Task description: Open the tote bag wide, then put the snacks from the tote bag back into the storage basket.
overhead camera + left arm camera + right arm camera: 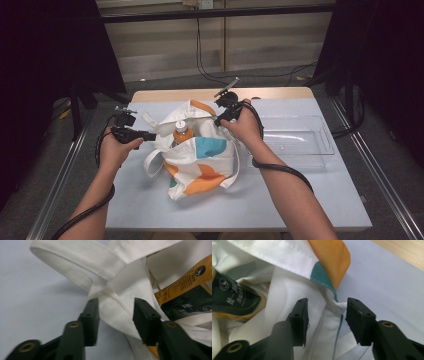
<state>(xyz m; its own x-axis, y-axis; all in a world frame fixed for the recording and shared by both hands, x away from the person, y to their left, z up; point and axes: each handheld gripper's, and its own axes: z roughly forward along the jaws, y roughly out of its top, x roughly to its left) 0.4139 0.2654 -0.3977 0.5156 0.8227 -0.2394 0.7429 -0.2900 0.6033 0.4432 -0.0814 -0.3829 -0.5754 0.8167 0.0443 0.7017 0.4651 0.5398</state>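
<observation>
A white tote bag (205, 162) with orange and teal patches lies mid-table, mouth gaping. An orange-drink bottle (182, 133) with a white cap stands inside. At the bag's left rim my left gripper (151, 135) is open; in the left gripper view (116, 302) its jaws straddle a white fold of the bag (120, 312) below a strap loop (75, 260), with the bottle's label (185, 290) at right. On the bag's far right rim my right gripper (220, 119) is open too. Seen close (327, 302), its jaws flank the bag's seam (287, 290), bottle (234, 300) at left.
A clear plastic tray (300, 150) sits empty to the right of the bag, close by the right forearm. The pale blue tabletop (300, 195) has bare room in front of and to the right of the bag. Black cables trail from both grippers along the forearms.
</observation>
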